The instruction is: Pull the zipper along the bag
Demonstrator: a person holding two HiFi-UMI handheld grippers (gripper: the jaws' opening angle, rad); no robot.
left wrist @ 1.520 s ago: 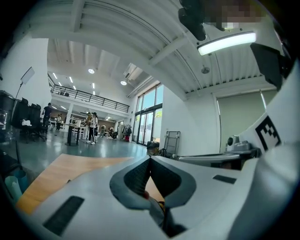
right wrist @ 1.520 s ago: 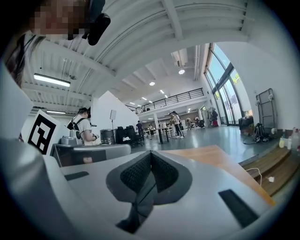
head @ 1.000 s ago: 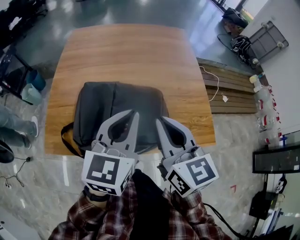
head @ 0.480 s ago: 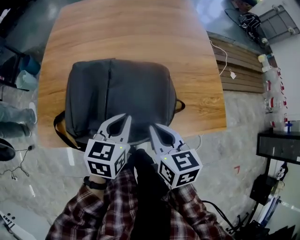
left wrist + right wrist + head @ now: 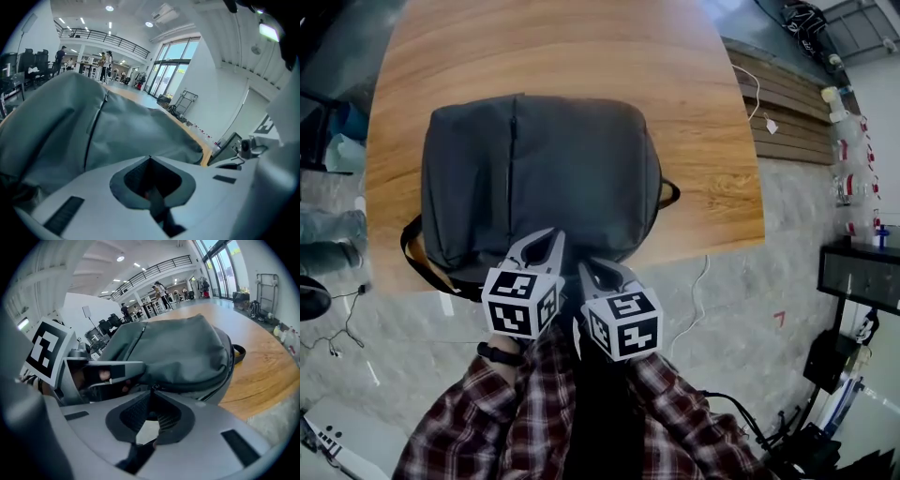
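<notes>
Grey fabric bag (image 5: 544, 178) lies soft, rounded on grained wooden table (image 5: 581, 47).

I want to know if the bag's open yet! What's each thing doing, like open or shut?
backpack: lying flat on the table, front zipper looks closed
left gripper: jaws together, nothing between them
right gripper: jaws together, tips by the backpack's near edge
shoulder strap: hanging over the table edge

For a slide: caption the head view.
Left gripper and right gripper, both shut, at the near edge of a grey backpack on a wooden table.
</notes>
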